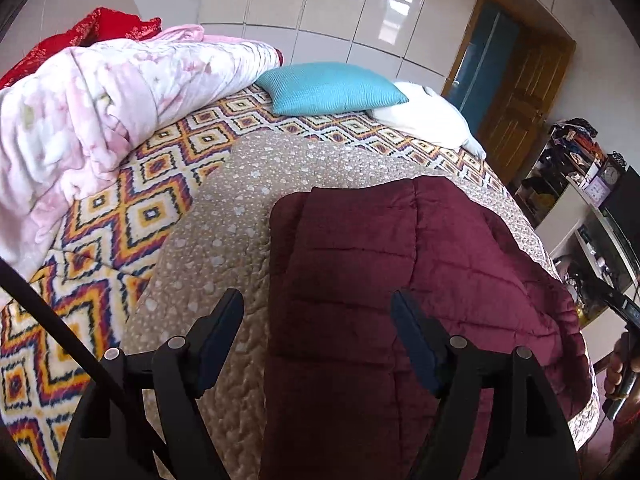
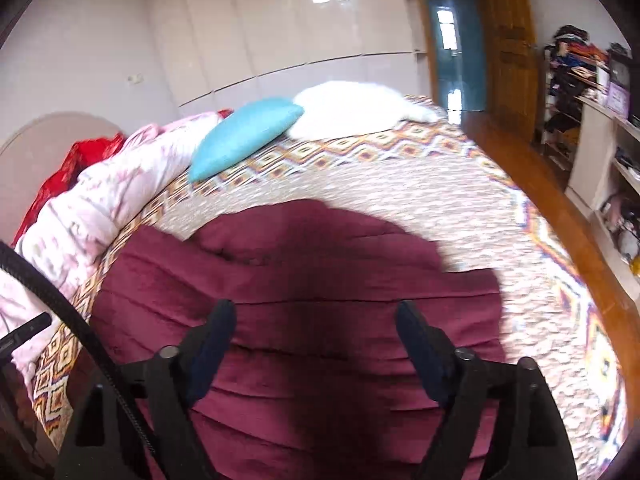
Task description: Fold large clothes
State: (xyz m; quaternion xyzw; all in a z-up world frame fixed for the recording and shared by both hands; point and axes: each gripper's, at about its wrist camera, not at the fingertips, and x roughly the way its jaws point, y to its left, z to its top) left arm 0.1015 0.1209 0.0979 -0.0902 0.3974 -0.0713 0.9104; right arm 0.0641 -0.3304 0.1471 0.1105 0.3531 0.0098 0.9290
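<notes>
A dark maroon quilted garment (image 1: pixel 360 280) lies folded flat on the beige dotted bedspread (image 1: pixel 224 208). It also shows in the right wrist view (image 2: pixel 320 280). My left gripper (image 1: pixel 318 312) is open and empty, hovering above the garment's left edge. My right gripper (image 2: pixel 316 320) is open and empty, hovering above the garment's middle. Part of the right gripper and the hand holding it shows at the right edge of the left wrist view (image 1: pixel 624 320).
A pink floral blanket (image 1: pixel 80 112) and a red cloth (image 1: pixel 108 24) are heaped at the bed's left. A teal cushion (image 1: pixel 328 88) and a white pillow (image 1: pixel 424 116) lie at the far side. Shelves (image 1: pixel 580 184) and wooden floor (image 2: pixel 532 184) are to the right.
</notes>
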